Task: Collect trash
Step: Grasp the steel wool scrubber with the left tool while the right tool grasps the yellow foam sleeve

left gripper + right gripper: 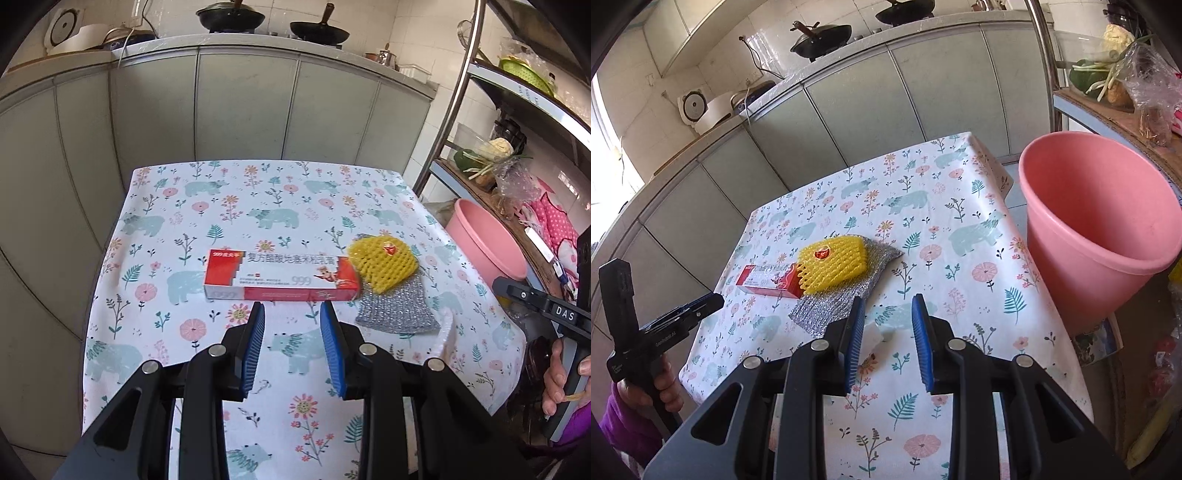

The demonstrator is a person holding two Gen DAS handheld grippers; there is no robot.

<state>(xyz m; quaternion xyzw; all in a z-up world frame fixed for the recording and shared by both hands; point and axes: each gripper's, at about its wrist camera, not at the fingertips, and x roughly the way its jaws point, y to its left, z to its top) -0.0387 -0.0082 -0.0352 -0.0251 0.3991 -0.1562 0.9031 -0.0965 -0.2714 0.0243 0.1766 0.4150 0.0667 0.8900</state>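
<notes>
From the left wrist, the left hand-held gripper (291,312) is hanging partly spread and empty, just short of the red and white box (280,277) lying on the table (155,236).

From the right wrist, the right hand-held gripper (888,308) is also gaping, holding nothing, above a white scrap (877,334) near the yellow foam net (833,264). The pink bucket (1100,229) is standing beside the table.

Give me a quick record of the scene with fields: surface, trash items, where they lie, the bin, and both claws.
surface: table with floral bear cloth
trash: red and white box; yellow foam net; silver scouring cloth; white scrap
layout: net lies on the cloth, touching the box end
bin: pink bucket, beside the table
left claw: open, empty, facing the box
right claw: open, empty, above the scrap
</notes>
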